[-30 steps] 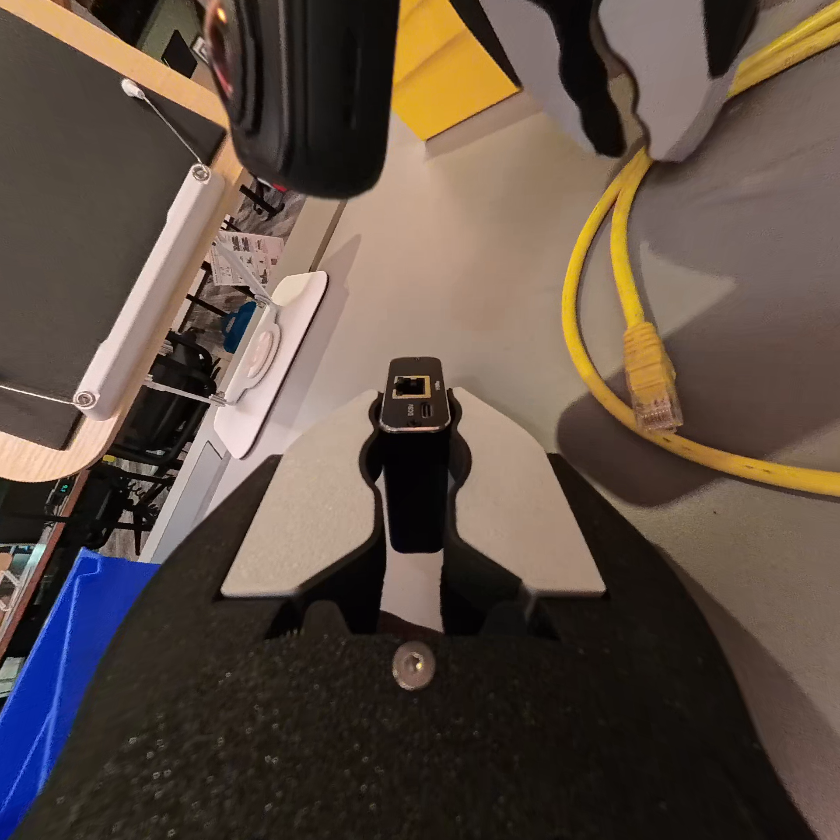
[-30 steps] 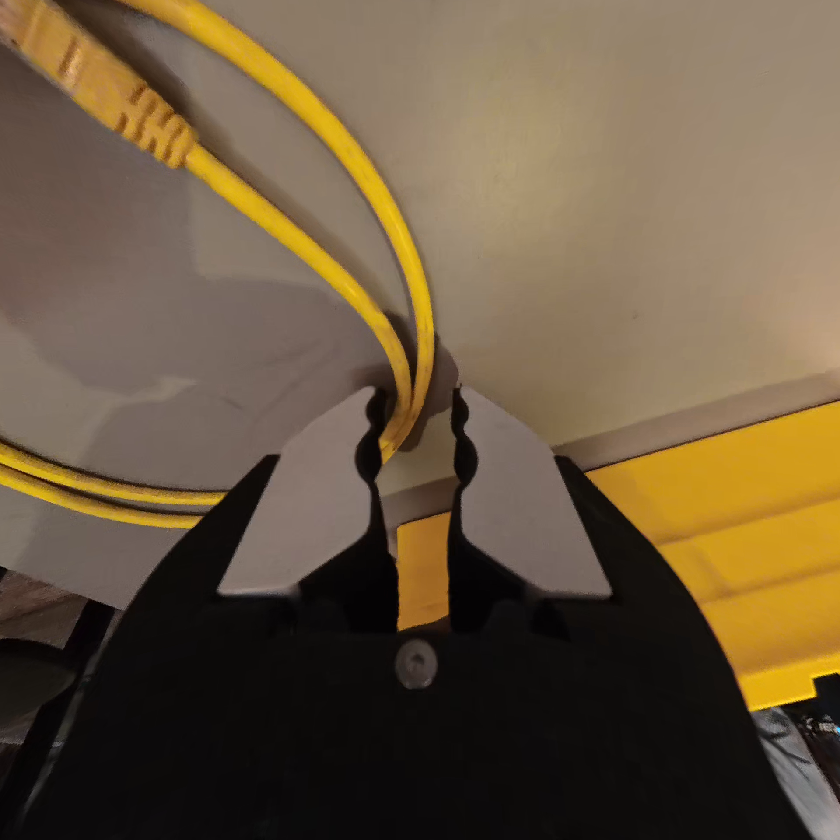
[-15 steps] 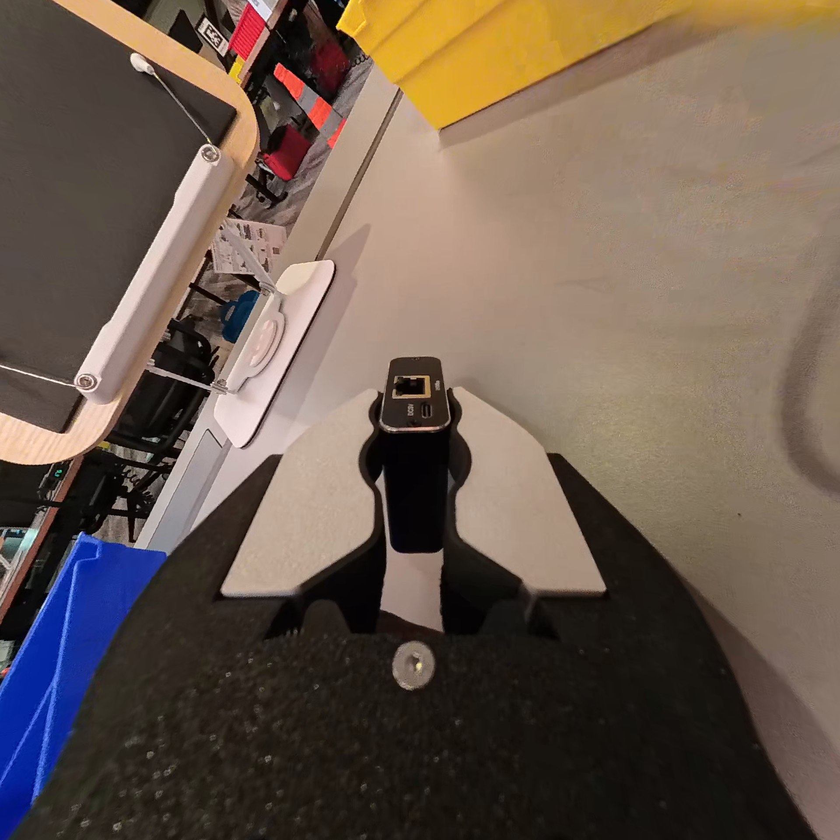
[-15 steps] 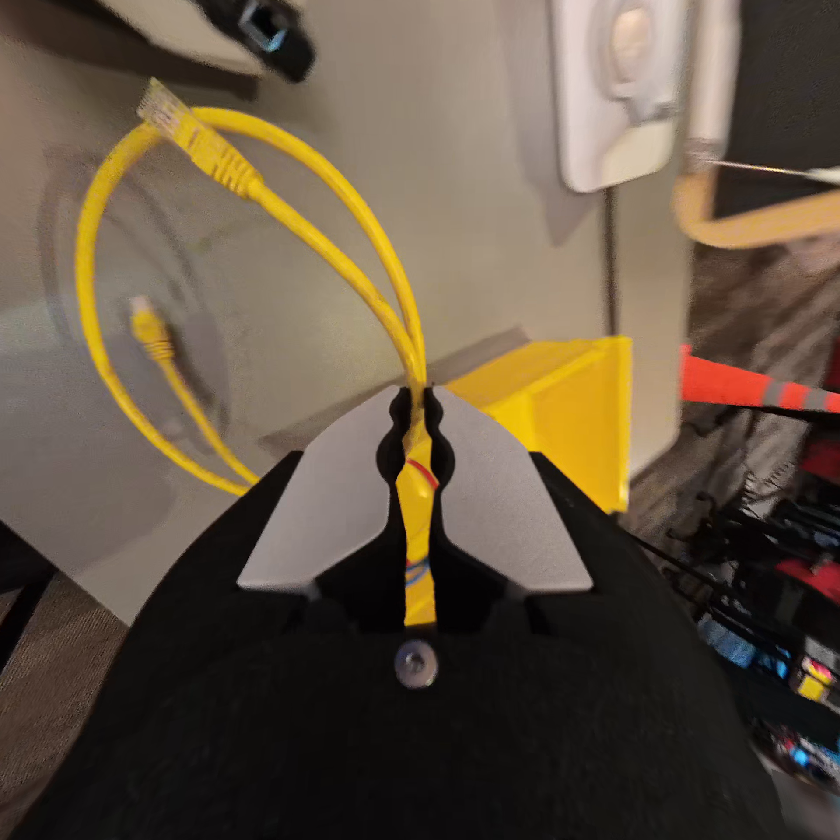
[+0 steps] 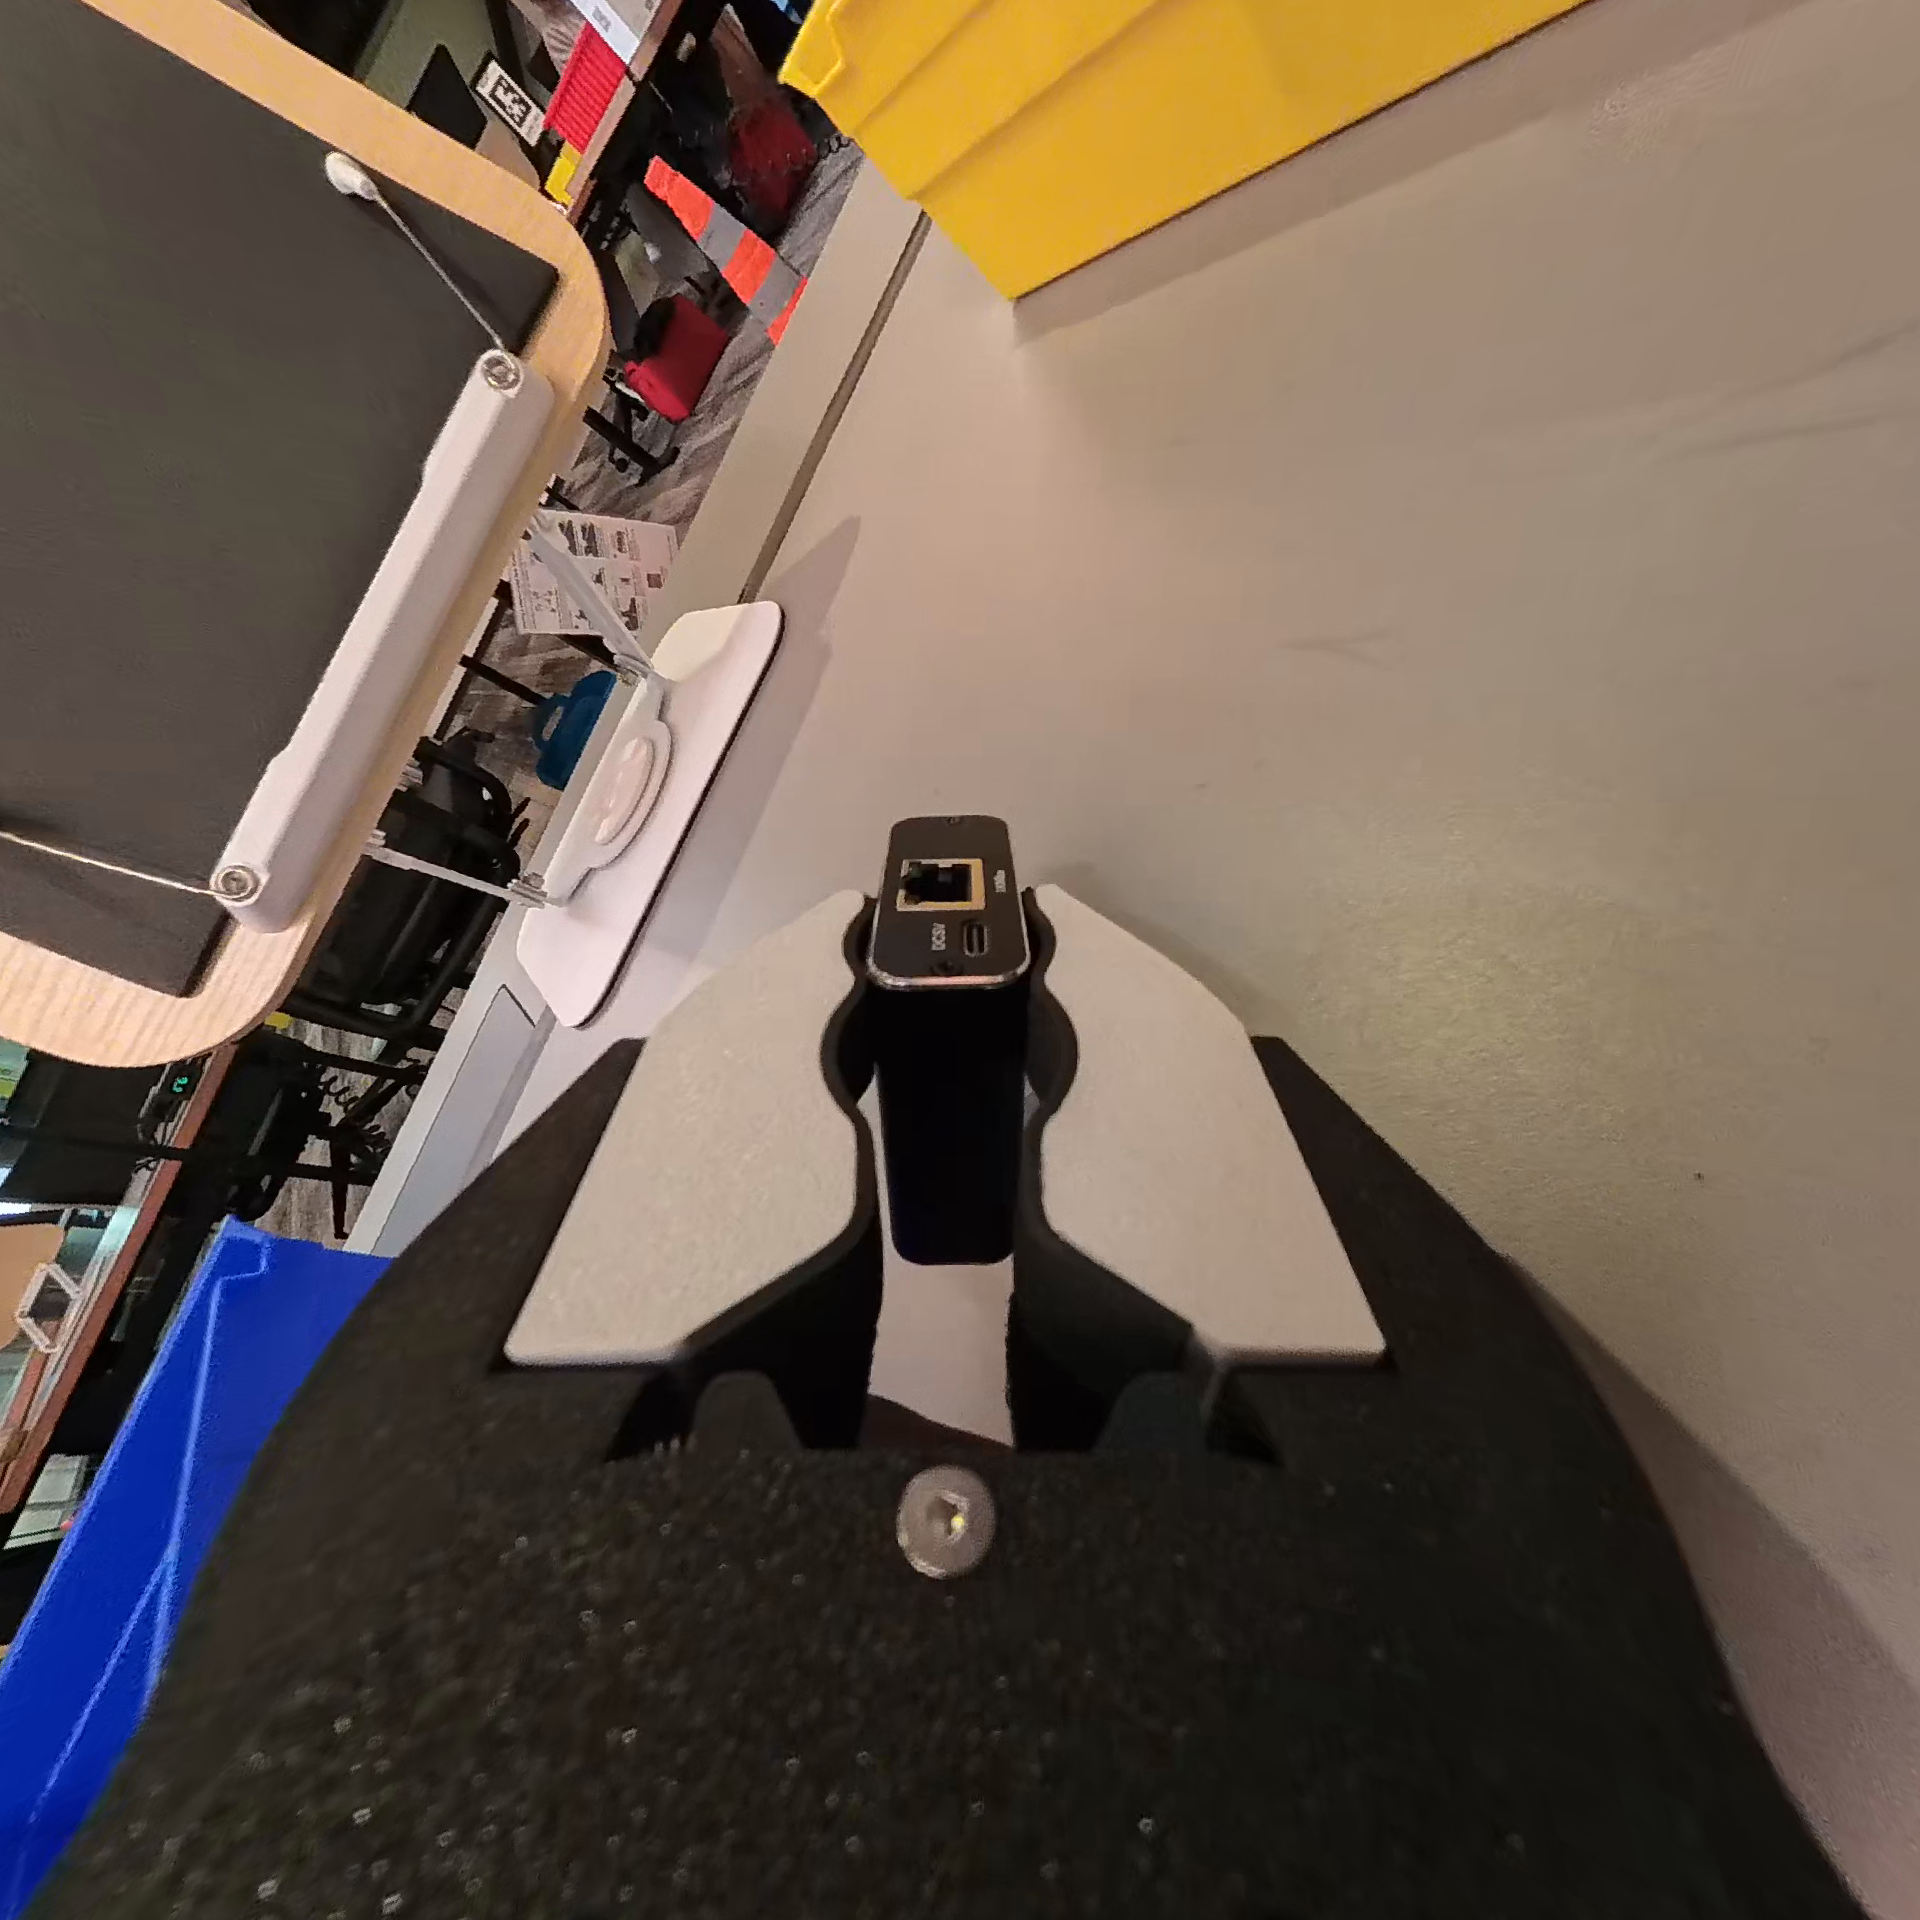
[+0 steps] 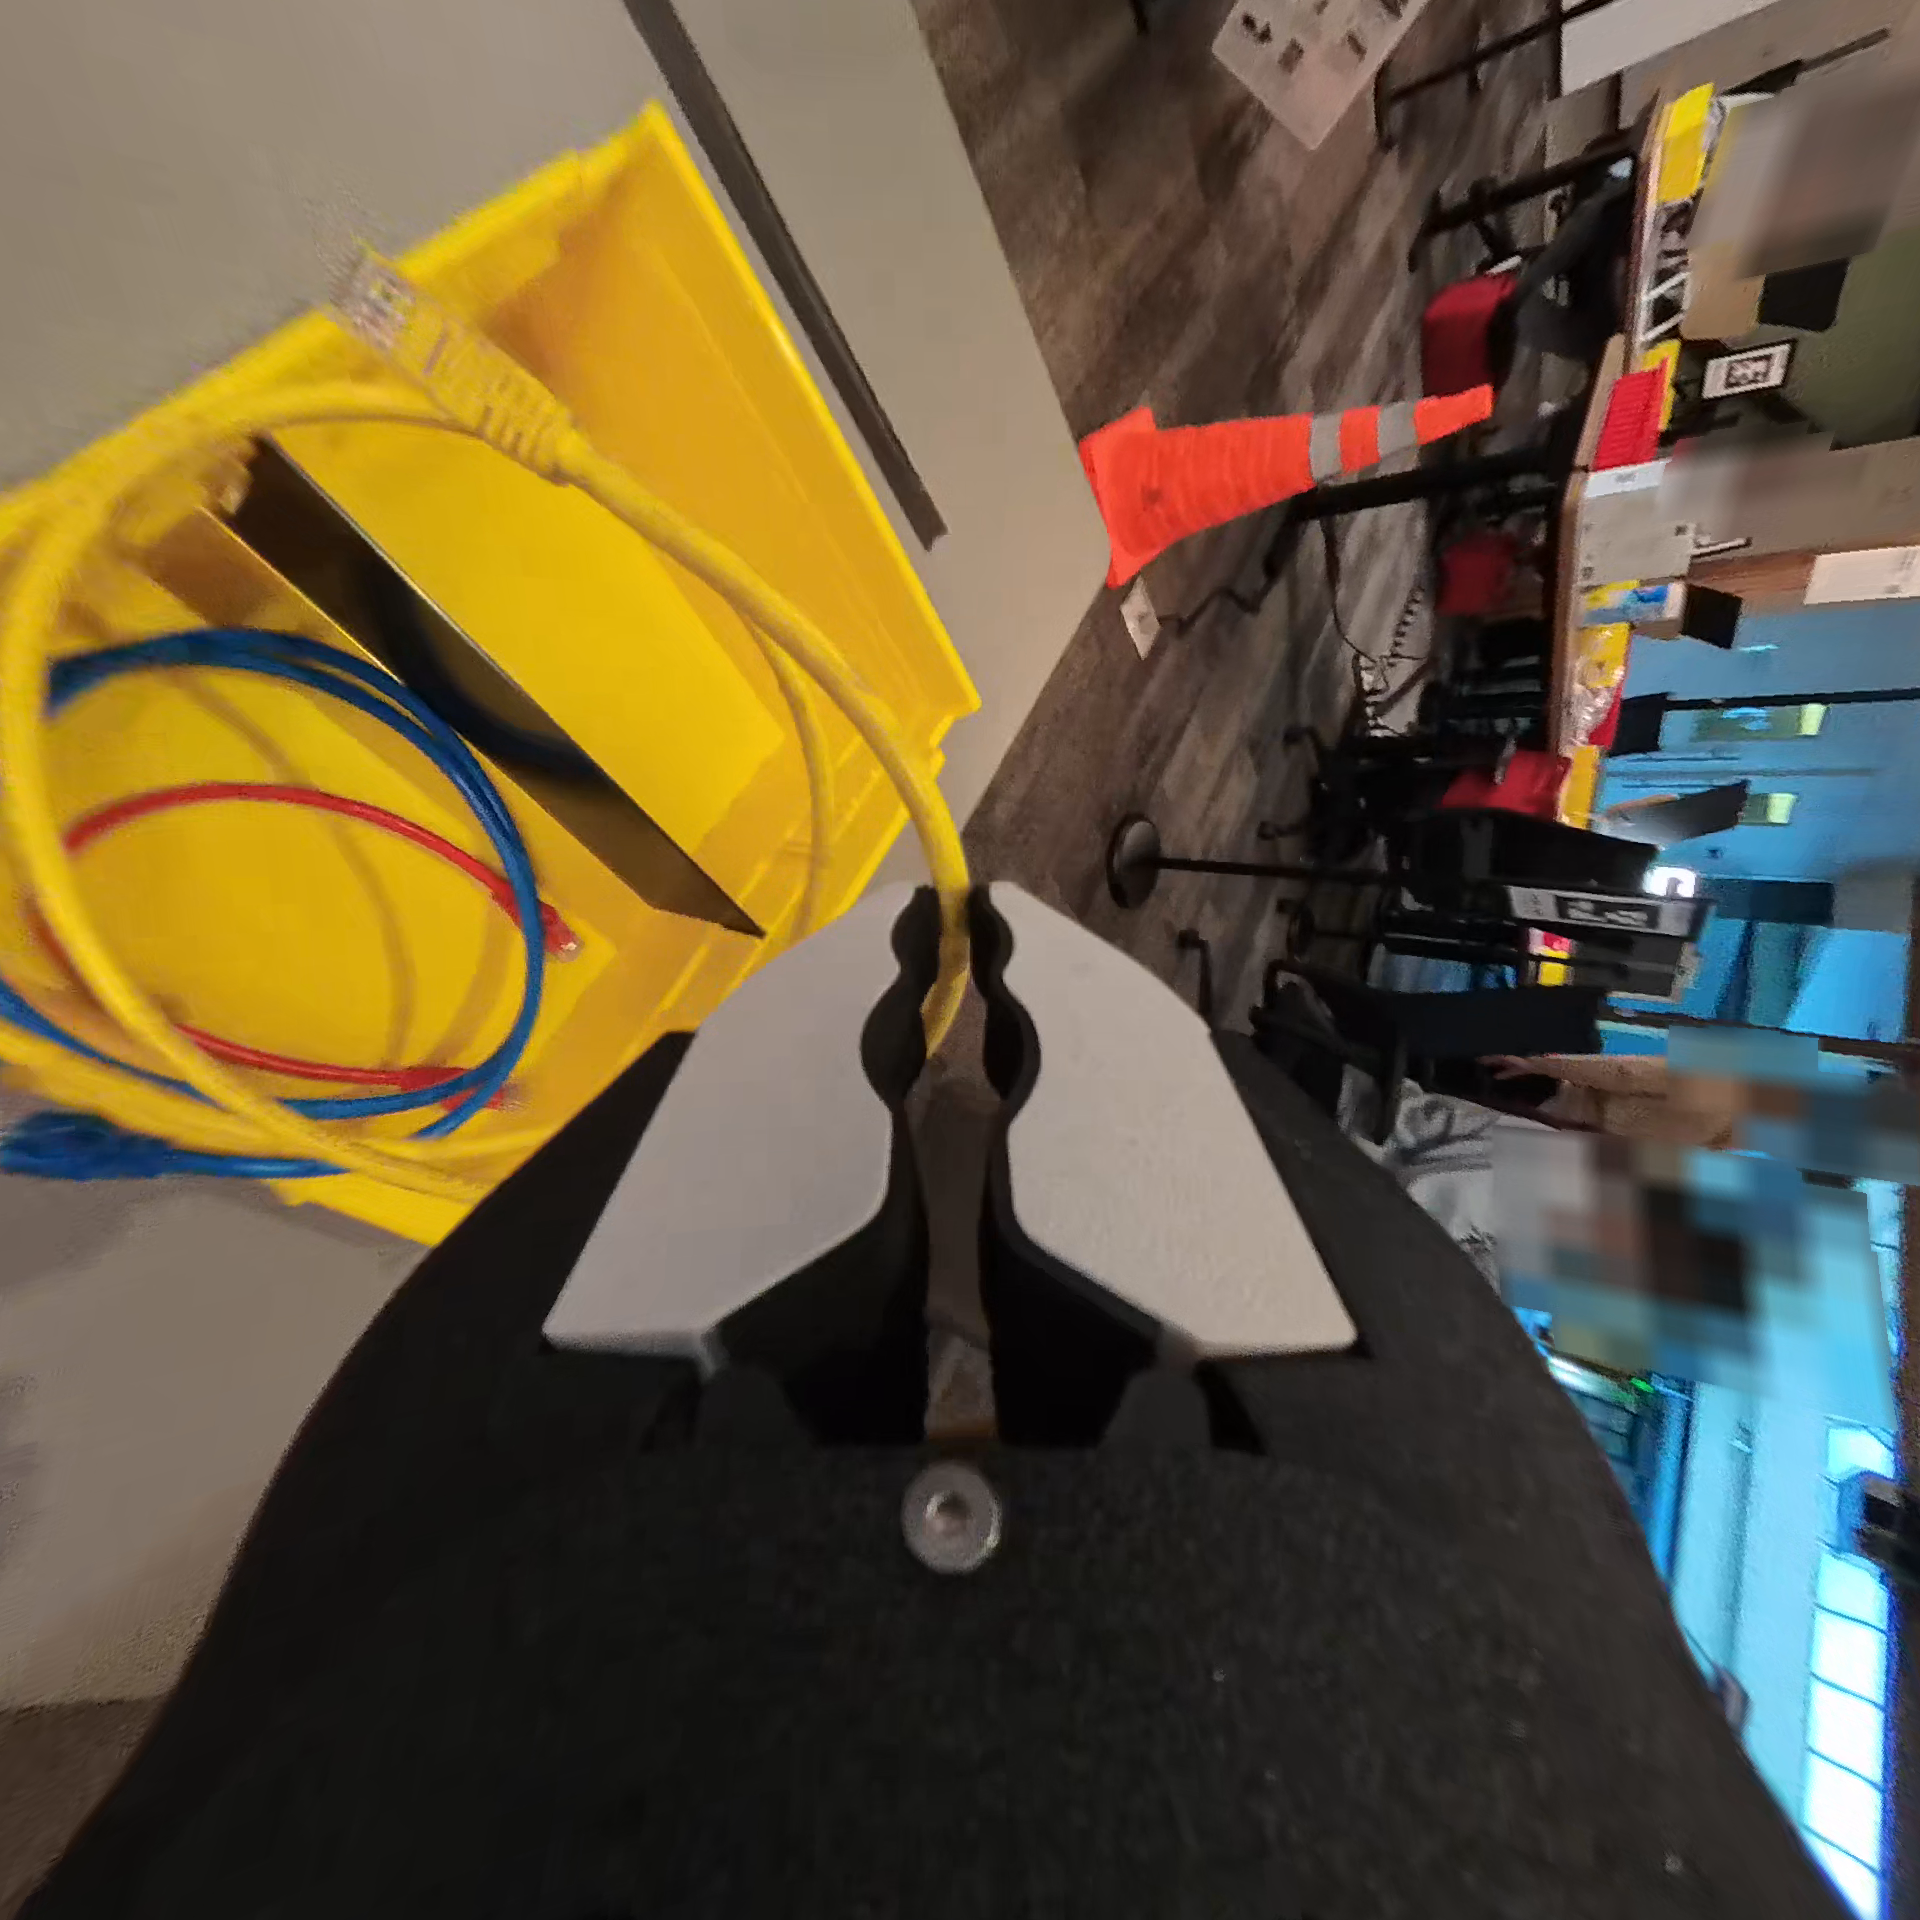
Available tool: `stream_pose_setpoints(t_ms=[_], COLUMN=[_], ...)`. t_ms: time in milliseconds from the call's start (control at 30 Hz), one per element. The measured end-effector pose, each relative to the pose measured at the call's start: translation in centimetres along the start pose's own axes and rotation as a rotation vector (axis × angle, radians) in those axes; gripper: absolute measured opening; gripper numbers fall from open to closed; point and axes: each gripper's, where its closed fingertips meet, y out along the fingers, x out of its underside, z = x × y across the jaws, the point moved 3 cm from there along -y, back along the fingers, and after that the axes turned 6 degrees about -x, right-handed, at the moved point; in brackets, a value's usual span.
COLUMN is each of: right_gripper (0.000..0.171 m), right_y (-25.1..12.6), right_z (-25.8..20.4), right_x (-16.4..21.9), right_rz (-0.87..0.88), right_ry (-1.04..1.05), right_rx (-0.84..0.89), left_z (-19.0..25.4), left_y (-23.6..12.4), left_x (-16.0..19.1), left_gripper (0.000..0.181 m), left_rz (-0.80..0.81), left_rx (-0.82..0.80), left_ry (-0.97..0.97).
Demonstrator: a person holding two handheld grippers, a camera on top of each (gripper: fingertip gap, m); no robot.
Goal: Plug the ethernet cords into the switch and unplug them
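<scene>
My left gripper (image 5: pixel 948 914) is shut on a small black switch (image 5: pixel 948 1039), held end-on above the pale table; its end face shows one empty ethernet port (image 5: pixel 940 883) and a small slot below it. My right gripper (image 6: pixel 948 914) is shut on a yellow ethernet cord (image 6: pixel 727 561). The cord loops out over a yellow bin (image 6: pixel 582 582), and its clear plug (image 6: pixel 379 301) hangs free at the upper left. Blue (image 6: pixel 488 769) and red (image 6: pixel 343 810) cords lie inside the bin.
In the left wrist view the yellow bin (image 5: pixel 1091 135) stands at the table's far edge, a white plate with a stand (image 5: pixel 655 790) sits at the left edge, a black wood-rimmed board (image 5: pixel 208 499) leans beside it, and a blue bin (image 5: pixel 135 1538) shows low left. An orange cone (image 6: pixel 1247 457) lies beyond.
My right gripper closed on the yellow cord, lifted it off the table and swung it over the yellow bin. The cord and right gripper left the left wrist view. The left gripper stayed put.
</scene>
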Motion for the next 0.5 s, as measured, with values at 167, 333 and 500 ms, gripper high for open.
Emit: stream_pose_setpoints(t_ms=[167, 333, 500], right_gripper=[0.006, 0.007, 0.007], right_y=[1.9, 3.8, 5.9], right_z=[0.2, -4.9, -5.0], right_x=[1.5, 3.9, 5.1], right_rz=[0.047, -0.037, -0.086], right_ry=[0.026, -0.001, 0.022], right_rx=[0.152, -0.17, -0.282], left_z=[-0.1, 0.3, 0.6], left_y=[0.1, 0.2, 0.3], left_x=[0.1, 0.2, 0.3], left_gripper=[0.024, 0.024, 0.024], left_rz=[-0.003, -0.004, -0.01], left_rx=[0.002, 0.011, 0.023], left_ry=[-0.004, 0.005, 0.012])
